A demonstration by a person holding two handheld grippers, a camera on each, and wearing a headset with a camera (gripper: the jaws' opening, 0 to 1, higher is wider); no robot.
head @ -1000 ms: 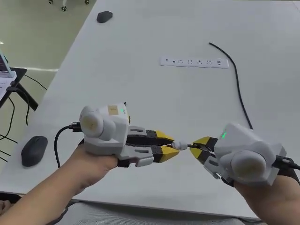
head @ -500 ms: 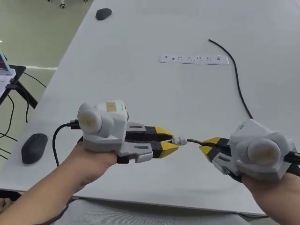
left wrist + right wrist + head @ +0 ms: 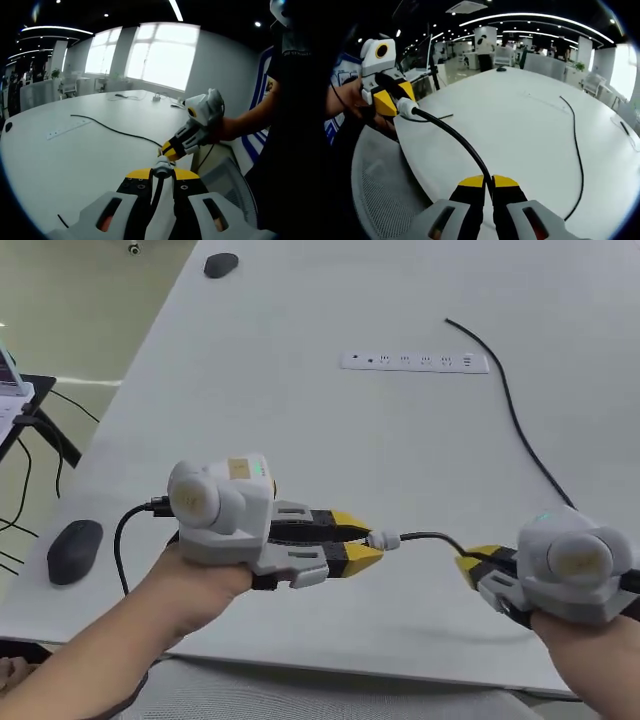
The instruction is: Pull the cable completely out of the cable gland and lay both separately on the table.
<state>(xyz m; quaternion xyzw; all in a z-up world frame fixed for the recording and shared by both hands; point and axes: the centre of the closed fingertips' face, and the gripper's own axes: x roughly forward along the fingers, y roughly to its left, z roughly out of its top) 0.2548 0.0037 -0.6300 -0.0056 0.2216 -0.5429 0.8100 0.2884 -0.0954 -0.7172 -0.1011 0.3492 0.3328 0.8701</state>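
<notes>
**Gland braced, cable under pull**

The white cable gland [image 3: 380, 539] is clamped at the tips of the left tool [image 3: 368, 546] and held above the surface [image 3: 300, 420] as an anchor. The black cable [image 3: 428, 536] arcs from it into the right tool [image 3: 470, 566], which is closed on it. The tools are set apart to draw it lengthwise. It looks not yet free.

white cable gland [image 3: 382, 539], black cable [image 3: 432, 536] through it

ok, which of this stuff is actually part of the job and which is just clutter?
Job: small white cable gland in left tool; thin black cable in right tool; white table.
Lying about: white power strip, its long black cord, near dark computer mouse, far dark computer mouse.
</notes>
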